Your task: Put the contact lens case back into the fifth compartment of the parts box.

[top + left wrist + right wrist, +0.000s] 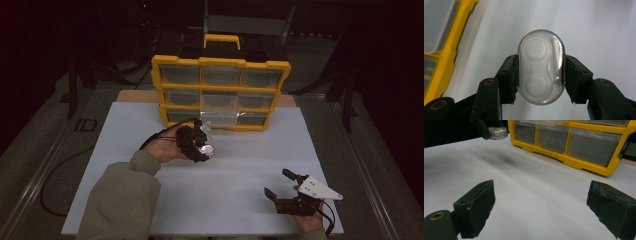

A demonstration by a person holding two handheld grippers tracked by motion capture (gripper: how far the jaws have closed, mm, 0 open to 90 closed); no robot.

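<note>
From my high view the clear oval case [206, 149] in the left gripper [200, 145] is only a bright glint — too small to read. My left gripper view cuts the yellow drawer cabinet [451, 47] off at its left edge. The cabinet's far side is hidden, and whatever its drawers [220, 76] hold I can't make out.

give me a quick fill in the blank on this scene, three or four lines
1. The left hand-held gripper is shut on a clear oval ____.
2. The right hand-held gripper has its jaws ____ over the white table sheet.
3. The drawer organiser behind the sheet has a frame coloured ____.
4. The organiser's clear drawers stand in ____ rows.

Missing words: case; open; yellow; three
</note>
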